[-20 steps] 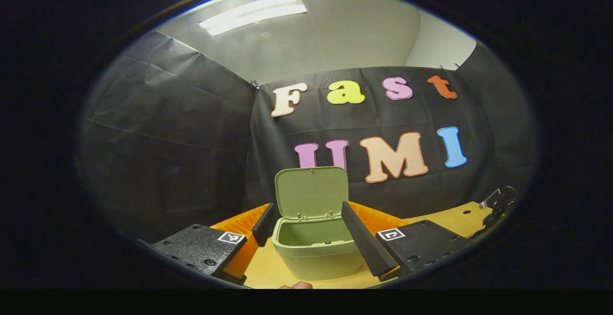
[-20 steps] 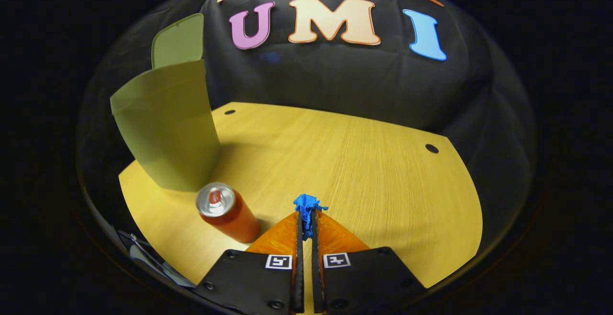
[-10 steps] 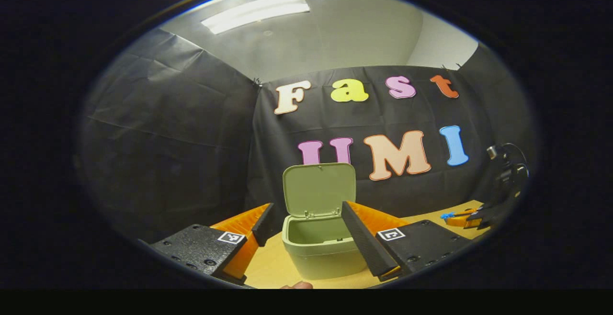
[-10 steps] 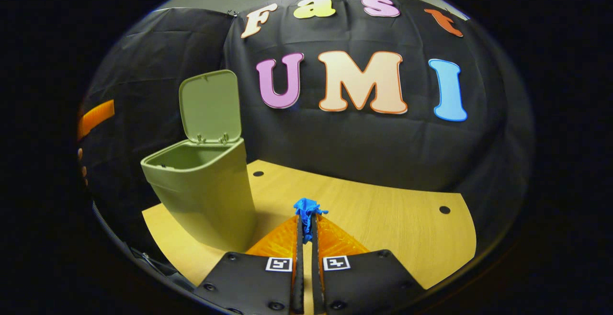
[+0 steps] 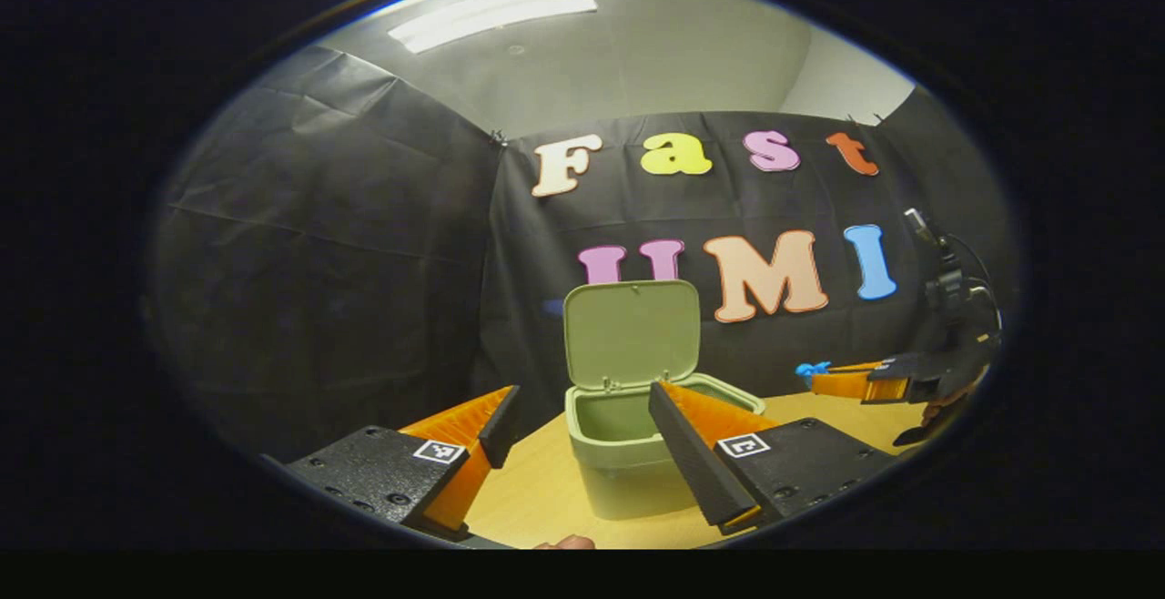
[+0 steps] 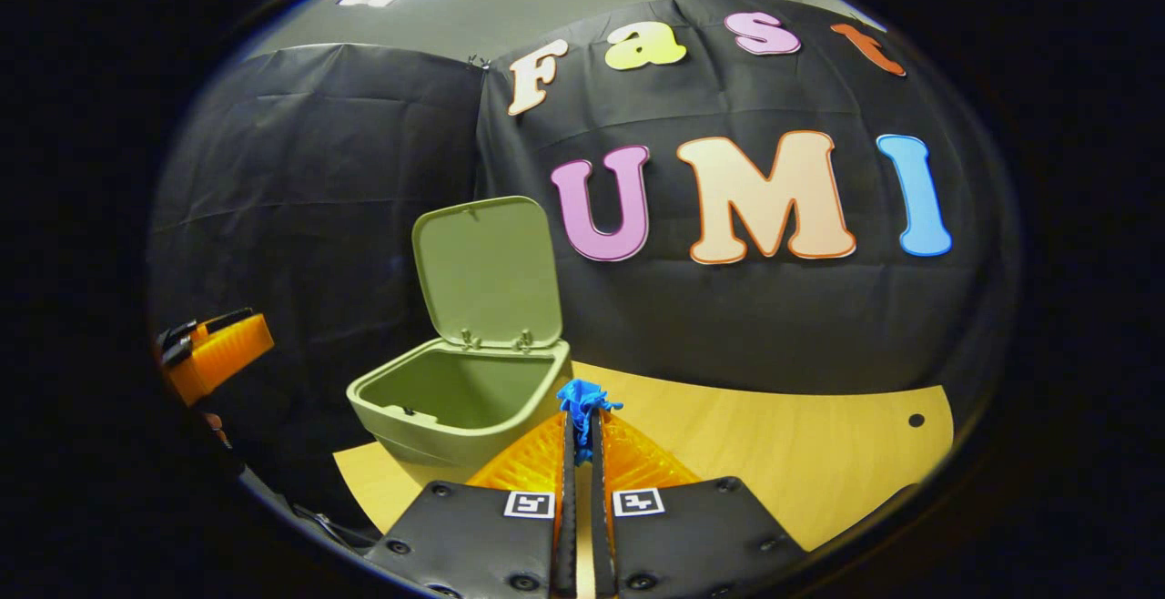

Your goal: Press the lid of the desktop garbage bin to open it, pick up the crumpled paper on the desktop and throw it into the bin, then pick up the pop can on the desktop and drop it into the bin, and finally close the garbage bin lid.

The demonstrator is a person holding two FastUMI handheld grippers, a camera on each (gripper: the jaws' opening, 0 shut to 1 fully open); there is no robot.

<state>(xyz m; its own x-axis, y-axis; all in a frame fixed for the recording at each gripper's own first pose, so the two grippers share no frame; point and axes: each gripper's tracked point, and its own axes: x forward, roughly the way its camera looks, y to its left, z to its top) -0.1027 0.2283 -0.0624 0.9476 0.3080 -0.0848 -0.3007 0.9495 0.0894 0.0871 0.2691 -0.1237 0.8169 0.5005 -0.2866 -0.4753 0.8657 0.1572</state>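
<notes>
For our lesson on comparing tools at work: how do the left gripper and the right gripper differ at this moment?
The left gripper is open and holds nothing; the right gripper is shut on the crumpled paper. The left gripper stands low in front of the bin; the right gripper is raised beside the bin's rim. Both point toward the bin, whose lid stands open.

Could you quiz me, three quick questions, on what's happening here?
1. True or false: the bin's lid is shut.
2. What does the right gripper pinch: (a) blue crumpled paper, (b) pop can, (c) nothing?
3. Fill in: the left gripper is ___, its fingers spread before the bin.

Key: 1 false, it stands open; 2 a; 3 open.
</notes>
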